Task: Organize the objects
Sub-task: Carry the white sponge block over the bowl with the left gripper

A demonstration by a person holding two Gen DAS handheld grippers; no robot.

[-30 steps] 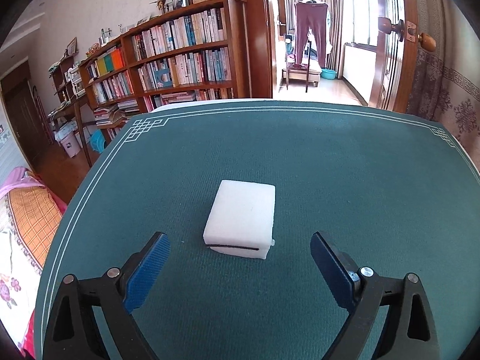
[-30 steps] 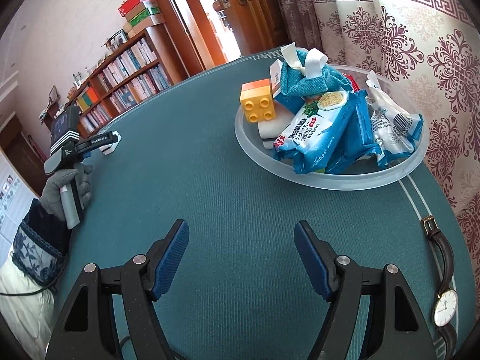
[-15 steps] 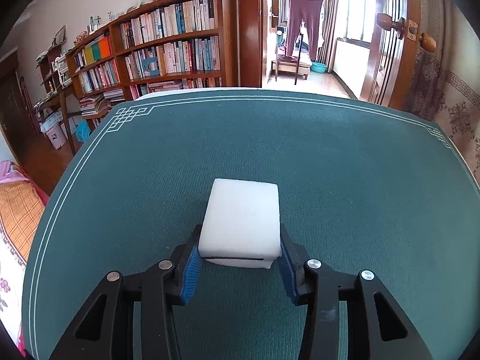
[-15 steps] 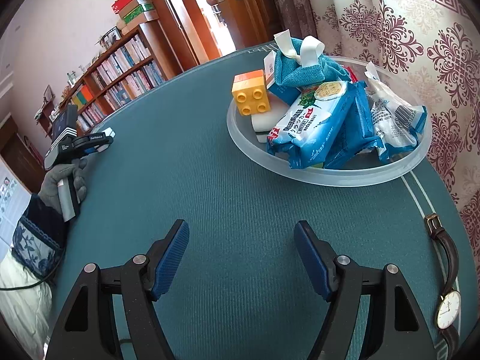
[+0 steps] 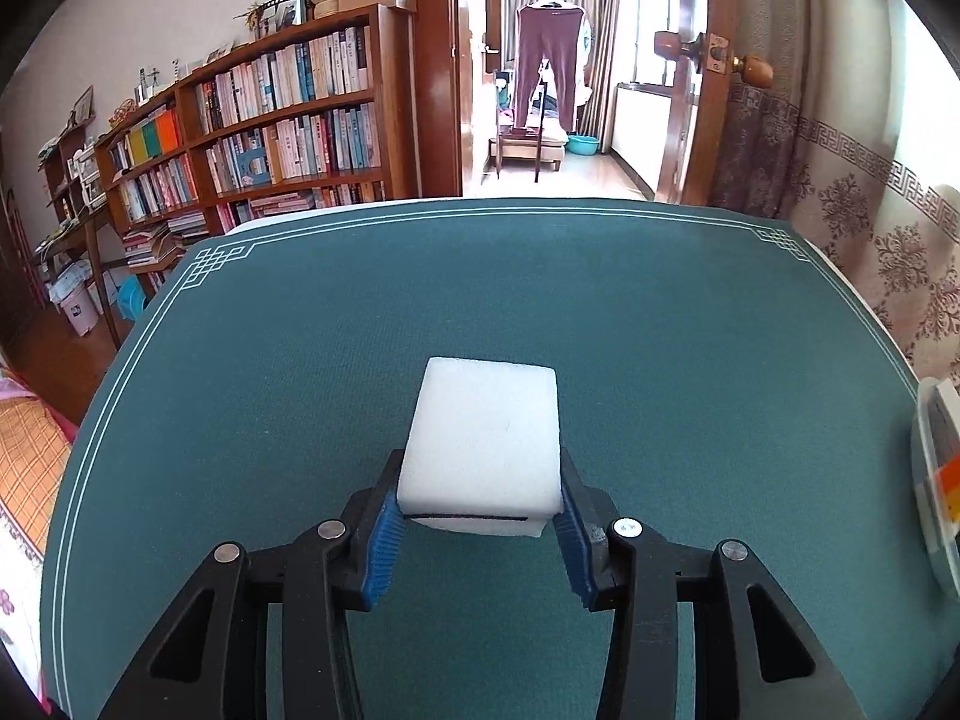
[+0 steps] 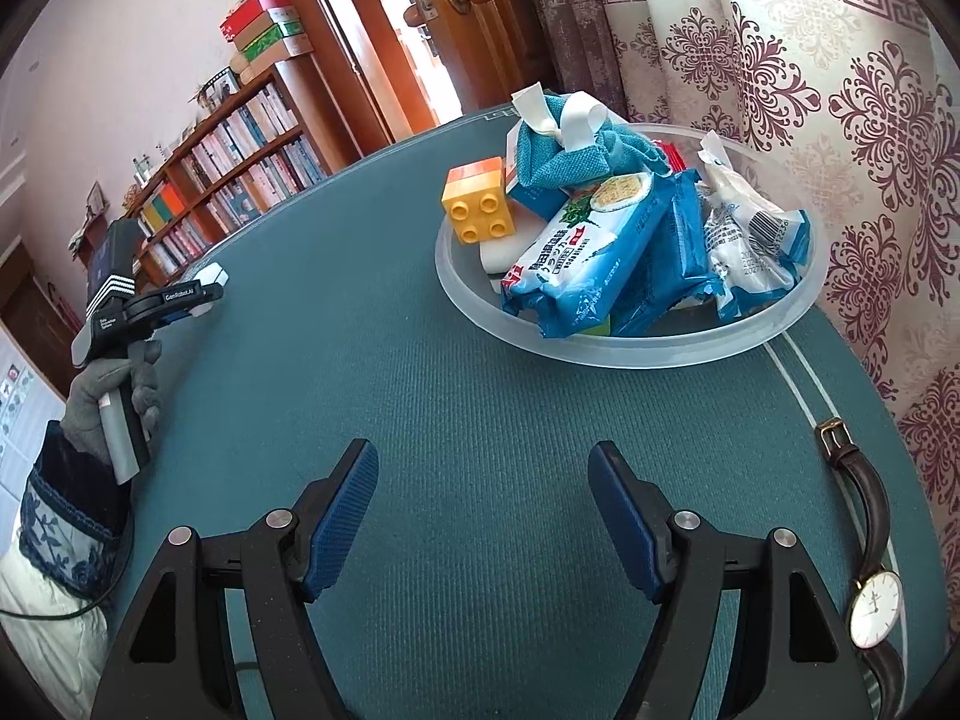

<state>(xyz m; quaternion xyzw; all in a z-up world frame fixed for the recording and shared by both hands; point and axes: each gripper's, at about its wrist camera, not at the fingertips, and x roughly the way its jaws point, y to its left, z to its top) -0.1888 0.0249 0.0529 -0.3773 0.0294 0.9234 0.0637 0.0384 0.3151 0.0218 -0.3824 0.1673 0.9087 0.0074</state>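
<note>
The left gripper (image 5: 477, 525) is clamped on the white block (image 5: 483, 441) above the table (image 5: 660, 330). It should carry it level to the bowl (image 6: 630, 354). The right gripper (image 6: 483, 519) is apart, holding nothing.

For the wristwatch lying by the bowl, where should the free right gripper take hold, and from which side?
Judging by its pose, grip the round case of the wristwatch across its rim, coming straight down from above. It lies flat on the table, the strap thin and floppy. The right gripper is open and empty.
</note>
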